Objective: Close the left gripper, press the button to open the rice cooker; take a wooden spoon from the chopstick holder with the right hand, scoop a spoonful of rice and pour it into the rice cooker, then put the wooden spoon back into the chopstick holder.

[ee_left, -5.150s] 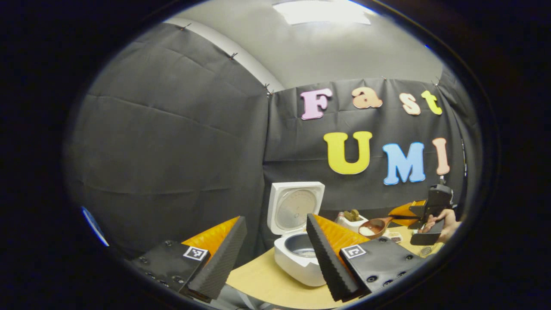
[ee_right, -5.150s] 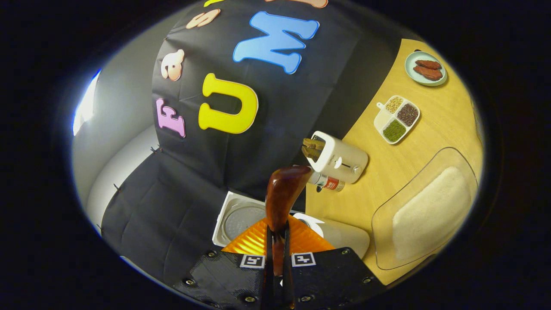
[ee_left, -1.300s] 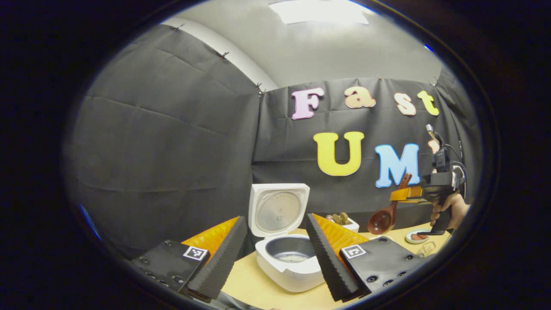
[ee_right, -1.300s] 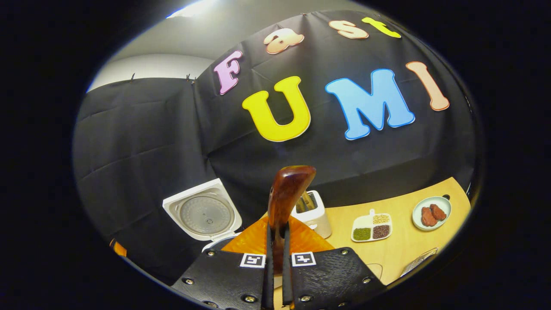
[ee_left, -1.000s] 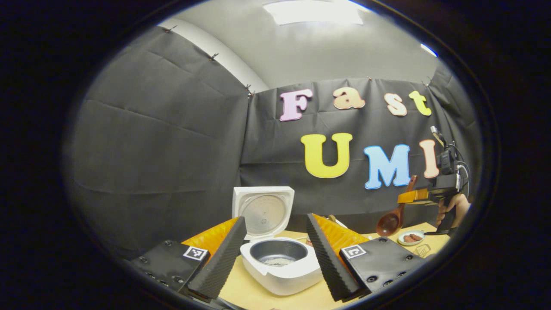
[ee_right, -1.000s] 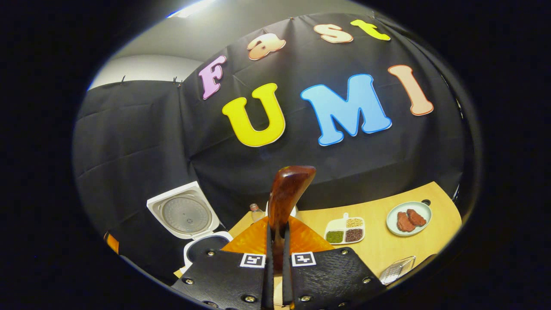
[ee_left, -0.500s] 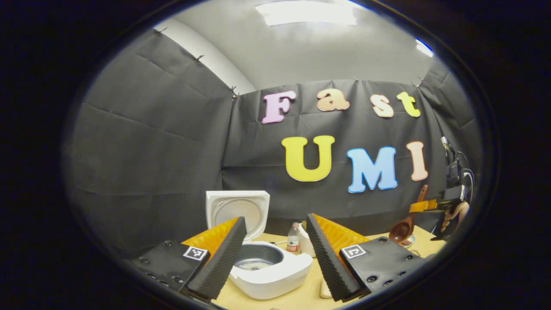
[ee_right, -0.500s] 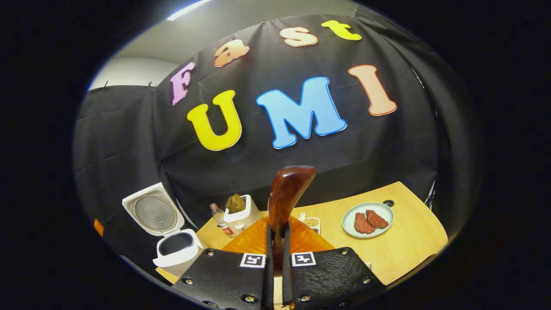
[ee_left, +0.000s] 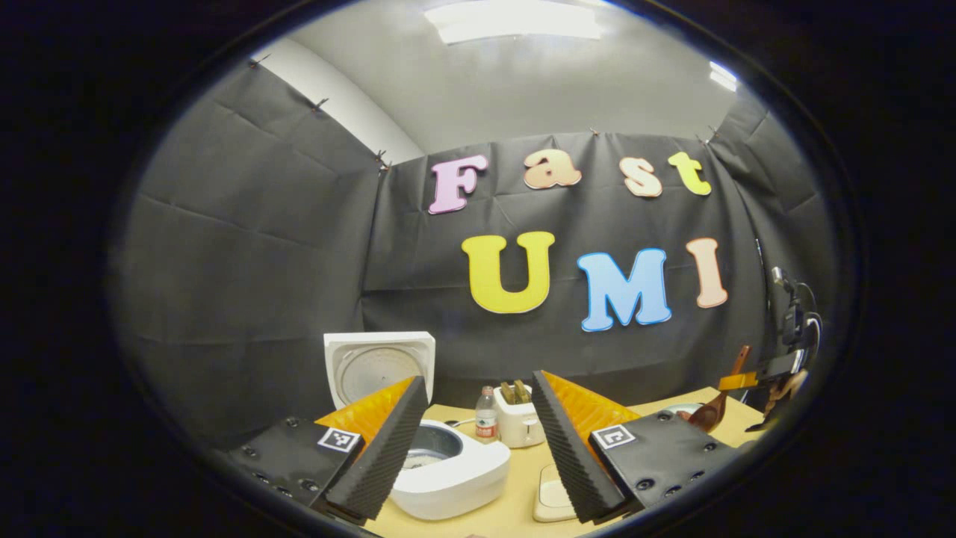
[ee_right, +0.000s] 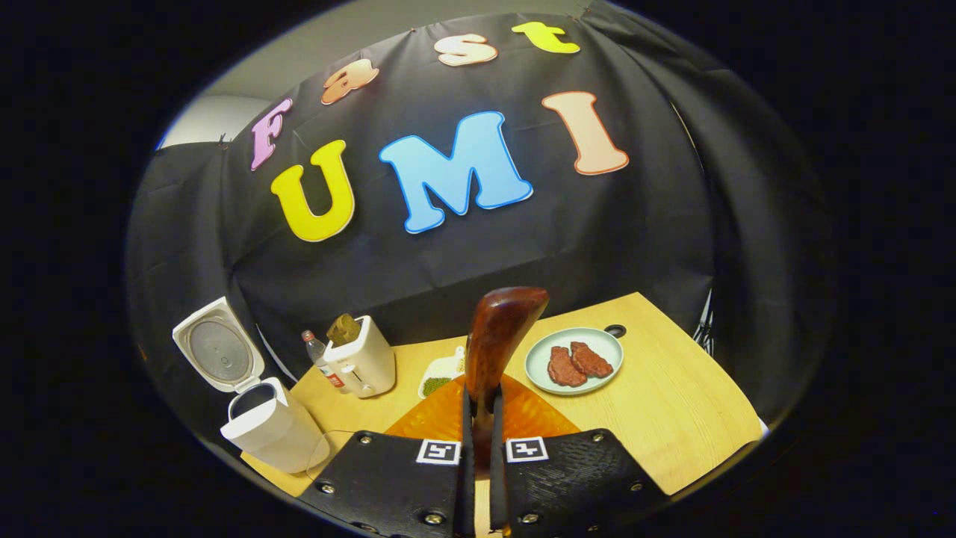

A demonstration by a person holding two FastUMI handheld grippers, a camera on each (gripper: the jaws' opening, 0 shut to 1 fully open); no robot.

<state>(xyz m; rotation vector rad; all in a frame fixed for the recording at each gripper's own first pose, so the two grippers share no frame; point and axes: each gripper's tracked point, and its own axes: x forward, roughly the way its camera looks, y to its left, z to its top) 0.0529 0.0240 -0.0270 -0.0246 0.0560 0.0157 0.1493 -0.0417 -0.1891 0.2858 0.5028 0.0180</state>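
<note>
Clamping the wooden spoon (ee_right: 494, 351) by its handle, the right gripper (ee_right: 478, 478) has both fingers pressed against the wood at 6 o'clock of the right gripper view; the spoon's dark brown bowl stands up toward the centre, its back to the camera, so whether it carries rice cannot be told.

Item, right gripper view: rice cooker (ee_right: 265, 426) at 8 o'clock, white, lid raised and tilted back, pot open. Chopstick holder (ee_right: 366, 362), white, upright, toward 9 o'clock of the spoon, brown utensils sticking out of its top. Small bottle (ee_right: 320, 360) just beside the holder, on the cooker's side. Divided dish (ee_right: 441, 373) of grains partly hidden behind the spoon. Pale plate (ee_right: 575, 360) with two reddish-brown pieces at 3 o'clock of the spoon. All stand on the wooden table (ee_right: 672, 418).

Item, left gripper view: left gripper (ee_left: 474, 441) at 6 o'clock, fingers spread wide, nothing between them. Rice cooker (ee_left: 448, 467) low between the fingers, nearer the one at 7 o'clock, lid up behind it. Bottle (ee_left: 486, 422) and chopstick holder (ee_left: 520, 422) side by side beyond the cooker. Right gripper (ee_left: 736, 382) far off at 4 o'clock, held in a hand (ee_left: 784, 388), wooden spoon (ee_left: 711, 415) hanging bowl-down from it, above the table (ee_left: 515, 501).
</note>
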